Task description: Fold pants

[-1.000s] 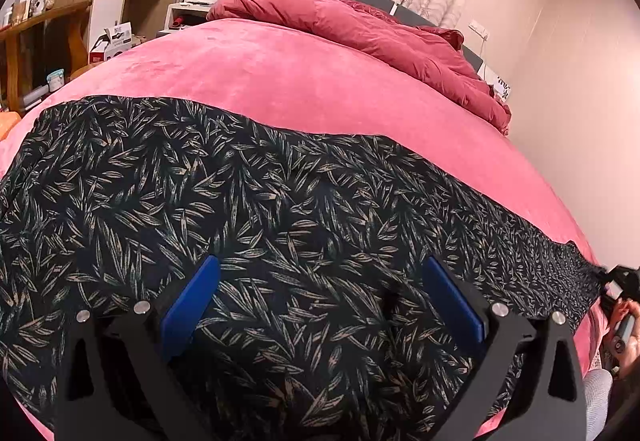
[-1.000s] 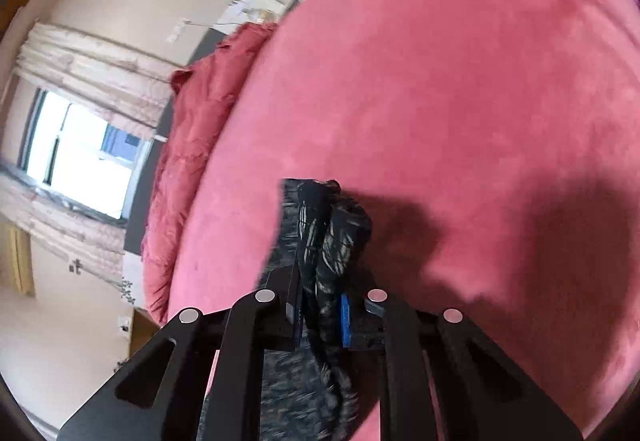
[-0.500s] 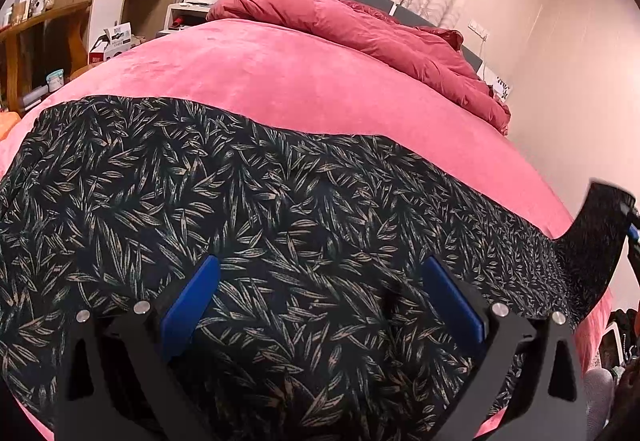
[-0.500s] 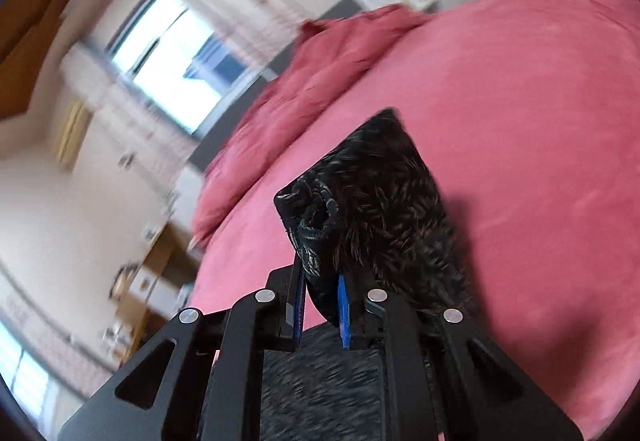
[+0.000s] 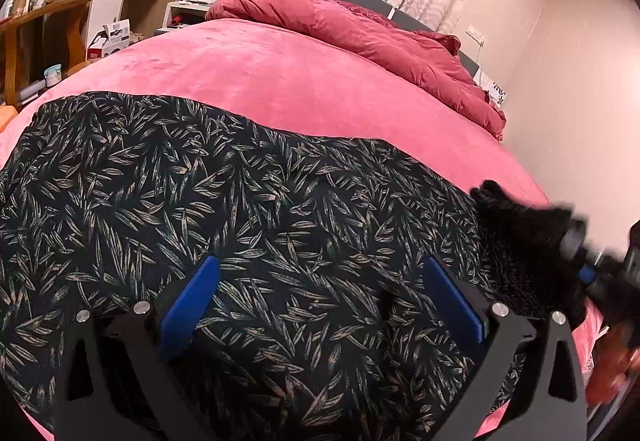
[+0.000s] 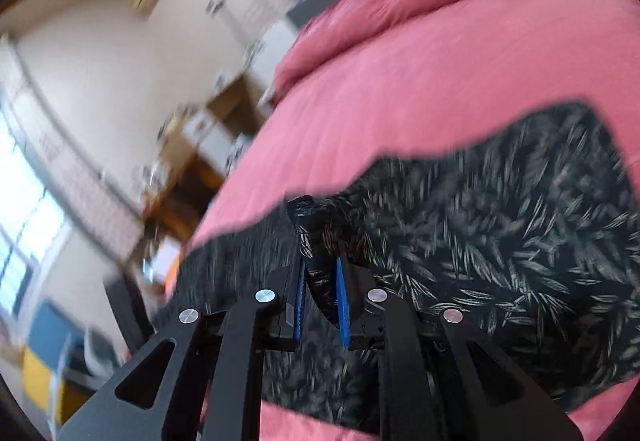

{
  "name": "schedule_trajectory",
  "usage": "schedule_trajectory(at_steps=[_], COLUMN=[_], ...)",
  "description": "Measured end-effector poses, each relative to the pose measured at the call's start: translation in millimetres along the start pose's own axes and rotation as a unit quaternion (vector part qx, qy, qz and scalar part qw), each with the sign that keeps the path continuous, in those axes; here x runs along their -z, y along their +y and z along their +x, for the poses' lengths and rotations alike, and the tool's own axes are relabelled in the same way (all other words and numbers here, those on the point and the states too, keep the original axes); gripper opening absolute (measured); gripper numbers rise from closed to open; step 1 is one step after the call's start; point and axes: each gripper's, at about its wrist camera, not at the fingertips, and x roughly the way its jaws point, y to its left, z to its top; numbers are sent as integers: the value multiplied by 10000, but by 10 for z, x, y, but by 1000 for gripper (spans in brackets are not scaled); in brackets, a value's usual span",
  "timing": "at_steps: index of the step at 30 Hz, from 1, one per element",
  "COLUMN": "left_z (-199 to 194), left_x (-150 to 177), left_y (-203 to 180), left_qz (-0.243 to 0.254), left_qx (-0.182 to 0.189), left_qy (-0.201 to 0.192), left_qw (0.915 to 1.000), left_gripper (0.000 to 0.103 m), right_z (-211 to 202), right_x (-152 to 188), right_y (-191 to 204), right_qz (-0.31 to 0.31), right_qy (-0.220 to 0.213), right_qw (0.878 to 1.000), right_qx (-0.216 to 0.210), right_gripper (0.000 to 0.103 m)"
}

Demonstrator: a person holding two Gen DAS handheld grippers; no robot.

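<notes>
Black pants with a pale leaf print (image 5: 240, 217) lie spread across the pink bed (image 5: 304, 81). My left gripper (image 5: 316, 281) hovers just over the middle of the cloth with its blue pads wide apart and nothing between them. My right gripper (image 6: 320, 265) is shut on a bunched end of the pants (image 6: 312, 225) and holds it lifted over the rest of the cloth (image 6: 500, 233). In the left wrist view that raised end (image 5: 524, 237) shows blurred at the right, with the right gripper (image 5: 588, 273) behind it.
A crumpled red duvet (image 5: 360, 33) lies along the head of the bed. A wooden desk and shelves (image 5: 52, 25) with small items stand to the left of the bed. A cream wall (image 5: 580, 101) runs close along the bed's right side.
My right gripper has swung the held pants end up off the bed and carried it leftward over the spread cloth, rolling as it went. The left gripper has stayed where it was.
</notes>
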Motion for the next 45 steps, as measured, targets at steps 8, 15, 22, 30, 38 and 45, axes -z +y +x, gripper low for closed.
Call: schedule_trajectory(at_steps=[8,15,22,30,38,45], left_z=[1,-34,320,773,818,431], left_x=[-1,-87,-219,-164,20,77], left_y=[2,-232,-719,-1292,-1495,-1378], left_qz=[6,-267,-480,134,149,-434], left_qx=[-16,186,1070,913,991,1483], left_qy=[4,208,705,1184,1402,1013], left_qw=[10000,9993,9906,9887,9850,9828], left_gripper=[101,101,100,78,21,16], right_z=[369,-60,-843,-764,-599,-727], right_x=[277,251,-71,-435,-470,-431], right_y=[-51,-319,-606,-1200,-1476,-1433], right_qz=[-556,-2,-53,43,428,559], right_qy=[967,899,-458,-229,-128,-400], right_qw=[9937,9953,9980,9882,9841,9883], right_qx=[133,-373,437,1514,1721,1359], right_gripper=[13,52,53,32,25,25])
